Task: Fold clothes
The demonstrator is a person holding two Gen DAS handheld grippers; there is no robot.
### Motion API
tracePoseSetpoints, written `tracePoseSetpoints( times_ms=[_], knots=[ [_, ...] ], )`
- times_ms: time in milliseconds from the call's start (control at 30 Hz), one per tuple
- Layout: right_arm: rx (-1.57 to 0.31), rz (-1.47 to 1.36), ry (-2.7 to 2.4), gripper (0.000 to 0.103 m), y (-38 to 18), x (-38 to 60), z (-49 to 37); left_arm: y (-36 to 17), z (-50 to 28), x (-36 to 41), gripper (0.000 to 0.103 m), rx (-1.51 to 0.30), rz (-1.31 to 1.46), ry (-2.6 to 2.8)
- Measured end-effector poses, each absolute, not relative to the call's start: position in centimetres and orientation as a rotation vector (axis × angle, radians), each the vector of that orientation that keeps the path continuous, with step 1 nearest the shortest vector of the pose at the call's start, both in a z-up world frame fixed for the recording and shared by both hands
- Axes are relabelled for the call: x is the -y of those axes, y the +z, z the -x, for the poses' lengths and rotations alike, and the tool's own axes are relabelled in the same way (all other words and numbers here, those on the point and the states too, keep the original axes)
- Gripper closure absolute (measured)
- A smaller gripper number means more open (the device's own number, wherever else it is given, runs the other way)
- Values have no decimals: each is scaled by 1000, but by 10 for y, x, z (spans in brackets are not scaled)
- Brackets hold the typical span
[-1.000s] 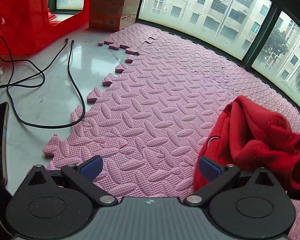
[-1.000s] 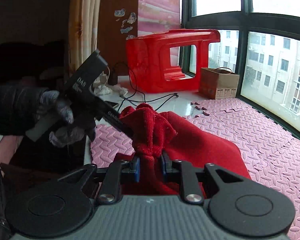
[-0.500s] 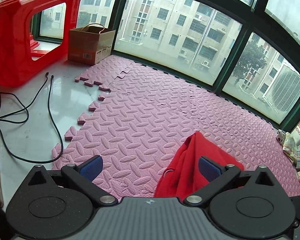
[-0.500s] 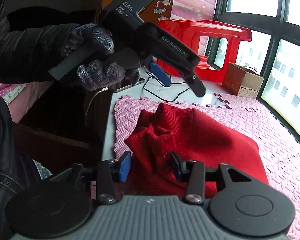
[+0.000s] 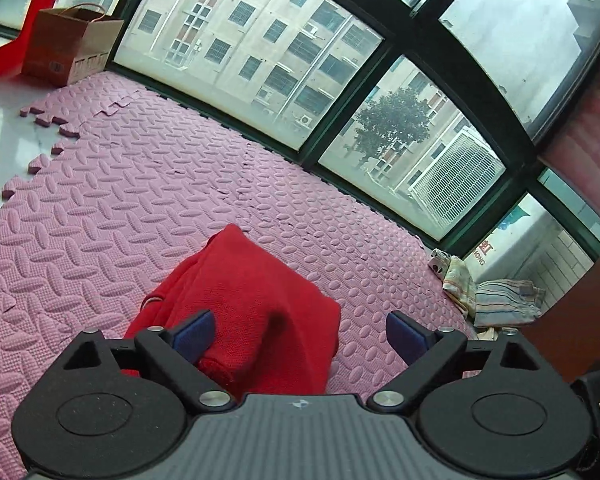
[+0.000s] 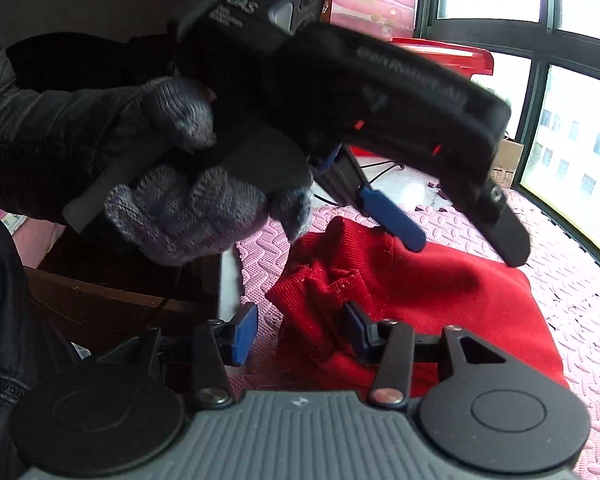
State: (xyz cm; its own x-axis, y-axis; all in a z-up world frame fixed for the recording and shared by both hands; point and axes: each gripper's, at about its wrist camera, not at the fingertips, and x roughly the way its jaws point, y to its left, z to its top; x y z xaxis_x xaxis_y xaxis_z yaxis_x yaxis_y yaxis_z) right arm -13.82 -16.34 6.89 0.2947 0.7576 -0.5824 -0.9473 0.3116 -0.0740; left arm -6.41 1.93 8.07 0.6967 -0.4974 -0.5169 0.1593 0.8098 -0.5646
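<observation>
- One pink foam mat (image 5: 148, 184) spreads below the windows.
- On it lies the red garment (image 6: 440, 292), bunched at its near corner.
- Left tool (image 5: 296, 332) hangs over the garment, jaws wide but closing, gripping nothing.
- Right tool (image 6: 300, 332) is opening; bunched cloth sits between its pads, released.

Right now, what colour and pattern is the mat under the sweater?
Pink foam mat with embossed oval tread under the red sweater; clearest in left wrist view.

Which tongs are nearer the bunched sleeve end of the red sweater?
Right. The right tongs straddle the bunched end of the red sweater, jaws opening, pads off it. The left tongs hang above the sweater, closing on nothing.
</observation>
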Motion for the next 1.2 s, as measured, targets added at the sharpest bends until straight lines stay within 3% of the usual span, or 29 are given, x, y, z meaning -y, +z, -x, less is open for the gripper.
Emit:
tracePoseSetpoints(
  times_ms=[100, 433, 467, 533, 667, 1200],
  knots=[
    [-496, 421, 1184, 54, 69, 167, 139, 68, 67, -28, 13, -722, 492, -343],
    [-523, 210, 1045, 52, 114, 223, 111, 68, 83, -22, 11, -678, 357, -383],
    [-533, 207, 1016, 45, 118, 225, 103, 68, 85, -21, 9, -669, 353, -382],
    [-531, 201, 944, 44, 118, 228, 88, 69, 88, -18, 7, -663, 345, -394],
    [-595, 59, 943, 45, 112, 236, 60, 72, 92, -18, 7, -643, 316, -380],
    [-669, 111, 800, 45, 66, 198, 1, 91, 99, -45, 6, -576, 386, -390]
  ],
)
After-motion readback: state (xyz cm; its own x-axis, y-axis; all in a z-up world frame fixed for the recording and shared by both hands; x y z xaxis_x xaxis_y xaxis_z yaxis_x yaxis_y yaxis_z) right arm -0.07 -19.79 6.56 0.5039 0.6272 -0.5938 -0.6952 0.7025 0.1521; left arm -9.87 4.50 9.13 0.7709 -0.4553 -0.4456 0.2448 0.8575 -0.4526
